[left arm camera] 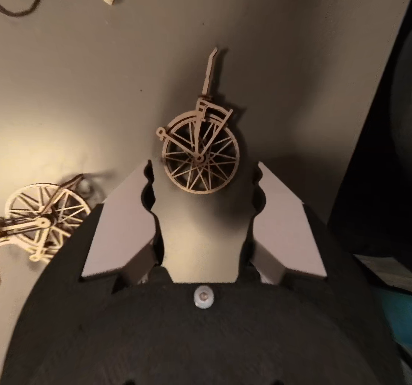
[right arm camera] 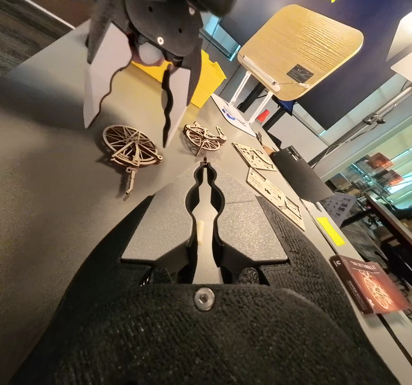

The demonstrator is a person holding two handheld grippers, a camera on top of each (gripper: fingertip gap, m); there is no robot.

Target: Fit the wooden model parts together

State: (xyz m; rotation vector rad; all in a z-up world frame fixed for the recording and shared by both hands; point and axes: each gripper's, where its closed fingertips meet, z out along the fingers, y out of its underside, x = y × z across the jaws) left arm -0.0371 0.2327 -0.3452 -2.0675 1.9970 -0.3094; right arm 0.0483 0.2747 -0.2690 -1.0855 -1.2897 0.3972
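The left tongs point(left arm camera: 204, 169) stand wide apart and hold nothing, hovering over the grey tabletop point(left arm camera: 89, 84). Just beyond their tips, and partly between them, lies the front wheel assembly point(left arm camera: 200, 149): a spoked wooden wheel with a mudguard, a fork and a thin stem pointing away from the camera. It rests flat on the tabletop, clear of both fingers. To the left, near the edge of that view, lies the second wheel assembly point(left arm camera: 42, 220), blurred, with frame pieces across its spokes.

The right tongs point(right arm camera: 204, 165) are nearly closed, their tips pinching a very small dark pin point(right arm camera: 204, 158) that pokes out past them; what kind of part it is cannot be made out. A pale sliver sits lower down in the gap between the fingers. Ahead of the tips, in the right wrist view, the front wheel assembly point(right arm camera: 131, 149) lies on the tabletop under the left tongs point(right arm camera: 129, 133), which hang above it with fingers spread. The second wheel assembly point(right arm camera: 204, 139) lies just to its right, a little apart.

Further right along the tabletop lie two flat wooden part sheets point(right arm camera: 274, 182), then a black folder point(right arm camera: 301, 175) and a small reddish box point(right arm camera: 370, 285) near the edge. Behind the left tongs stands a yellow bin point(right arm camera: 207, 80).
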